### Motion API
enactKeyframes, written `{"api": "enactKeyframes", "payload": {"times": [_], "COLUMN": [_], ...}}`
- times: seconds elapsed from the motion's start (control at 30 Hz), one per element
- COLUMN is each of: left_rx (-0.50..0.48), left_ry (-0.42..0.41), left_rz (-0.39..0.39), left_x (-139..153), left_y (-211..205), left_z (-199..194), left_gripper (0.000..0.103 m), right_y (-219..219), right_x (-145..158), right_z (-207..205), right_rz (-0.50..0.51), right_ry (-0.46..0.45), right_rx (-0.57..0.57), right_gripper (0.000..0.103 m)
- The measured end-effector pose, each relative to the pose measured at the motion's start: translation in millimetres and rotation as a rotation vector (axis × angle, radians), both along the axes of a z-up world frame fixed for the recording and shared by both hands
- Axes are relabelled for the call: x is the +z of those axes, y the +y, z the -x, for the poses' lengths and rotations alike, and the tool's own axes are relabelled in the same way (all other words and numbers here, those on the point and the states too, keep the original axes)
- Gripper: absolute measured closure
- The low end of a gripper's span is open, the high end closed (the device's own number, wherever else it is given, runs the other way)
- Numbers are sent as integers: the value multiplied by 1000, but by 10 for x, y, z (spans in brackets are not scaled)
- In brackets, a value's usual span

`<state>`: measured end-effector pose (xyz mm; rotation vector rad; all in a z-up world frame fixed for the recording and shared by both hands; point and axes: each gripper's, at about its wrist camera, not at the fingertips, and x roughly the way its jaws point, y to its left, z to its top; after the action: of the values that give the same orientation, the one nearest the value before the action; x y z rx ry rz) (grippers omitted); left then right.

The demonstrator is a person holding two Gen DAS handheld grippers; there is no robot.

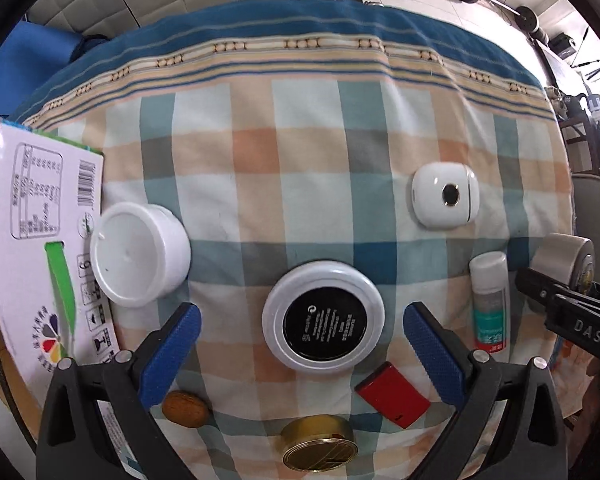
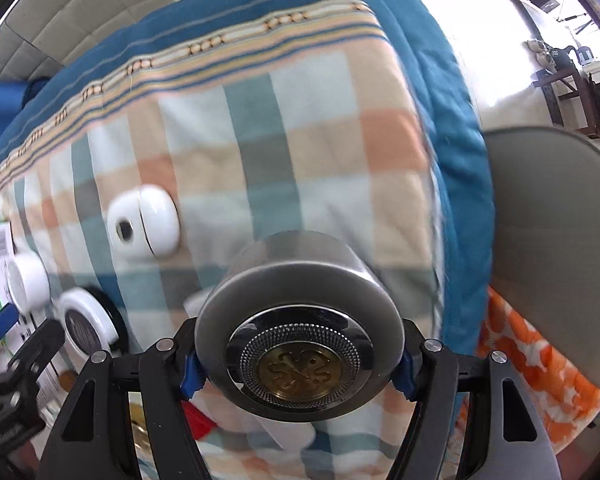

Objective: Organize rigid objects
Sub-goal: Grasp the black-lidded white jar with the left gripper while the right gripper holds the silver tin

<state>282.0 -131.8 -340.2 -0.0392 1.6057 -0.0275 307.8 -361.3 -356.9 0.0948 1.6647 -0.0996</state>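
My right gripper (image 2: 298, 364) is shut on a silver cylindrical jar (image 2: 300, 320) with a gold emblem on its end, held above the checked cloth; it also shows at the right edge of the left wrist view (image 1: 566, 262). My left gripper (image 1: 300, 354) is open and empty, its blue pads either side of a white round tin with a black label (image 1: 322, 316). On the cloth lie a white tub (image 1: 138, 254), a white rounded case (image 1: 446, 198), a small white bottle (image 1: 490, 300), a red box (image 1: 392, 394), a gold tin (image 1: 320, 444) and a walnut (image 1: 186, 408).
A white printed cardboard box (image 1: 32, 240) stands at the left edge of the cloth. A grey chair back (image 2: 548, 248) is at the right, over an orange patterned fabric (image 2: 540, 380). The blue-bordered cloth (image 1: 300, 40) ends at the far side.
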Motion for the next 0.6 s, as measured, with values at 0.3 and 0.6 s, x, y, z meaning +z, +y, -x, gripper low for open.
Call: {"api": "enactKeyframes", "payload": {"times": [0.3,0.6], "left_rx": [-59,-79], "left_ry": [46,-8], "left_rz": [19,-5], "left_x": [-364,-412], "left_y": [-114,-170], "left_z": [223,439], "left_gripper": [29,29], "right_y": [-82,-40], "right_x": [-374,-584], "right_z": [386,338], "right_rz": [15,39], "right_ry": [36,57], "right_rx": [-45,-56], "right_gripper": [30,30]}}
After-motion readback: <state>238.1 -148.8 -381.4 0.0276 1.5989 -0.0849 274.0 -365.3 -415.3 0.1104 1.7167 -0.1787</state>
